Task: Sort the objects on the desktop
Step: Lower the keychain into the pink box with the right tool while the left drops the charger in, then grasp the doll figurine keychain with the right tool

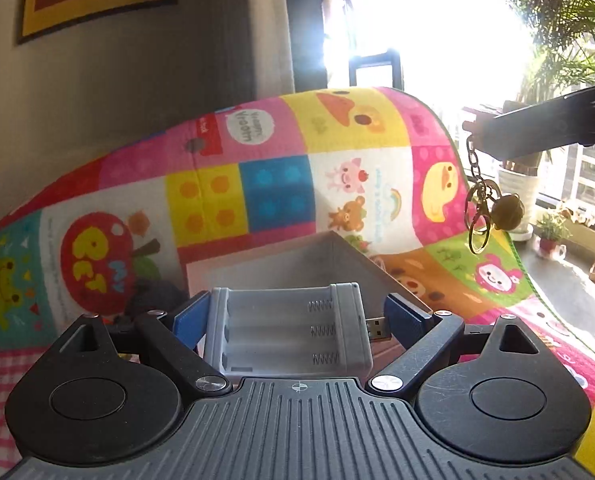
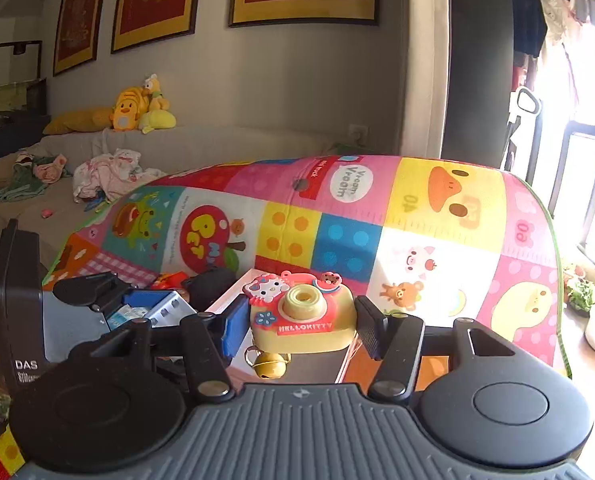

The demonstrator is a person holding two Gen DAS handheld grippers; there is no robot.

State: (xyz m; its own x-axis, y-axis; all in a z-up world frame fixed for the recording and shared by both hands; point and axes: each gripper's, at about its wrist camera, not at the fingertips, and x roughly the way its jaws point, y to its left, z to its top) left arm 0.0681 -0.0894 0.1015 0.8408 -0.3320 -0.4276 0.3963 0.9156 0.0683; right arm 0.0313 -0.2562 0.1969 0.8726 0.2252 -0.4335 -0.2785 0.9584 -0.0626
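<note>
Battery holder [image 1: 293,330] over grey box [image 1: 281,264]

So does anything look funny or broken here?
Nothing looks broken. The battery case in the left gripper is empty, only springs inside. The toy camera in the right gripper dangles a gold bell underneath.

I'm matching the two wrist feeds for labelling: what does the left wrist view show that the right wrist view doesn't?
Left wrist only: the empty battery holder with its USB plug between the left tool, and potted plants by the window.
Right wrist only: the Hello Kitty toy camera in the right tool, and a sofa.
Both: the colourful play mat, the gold bell.
</note>
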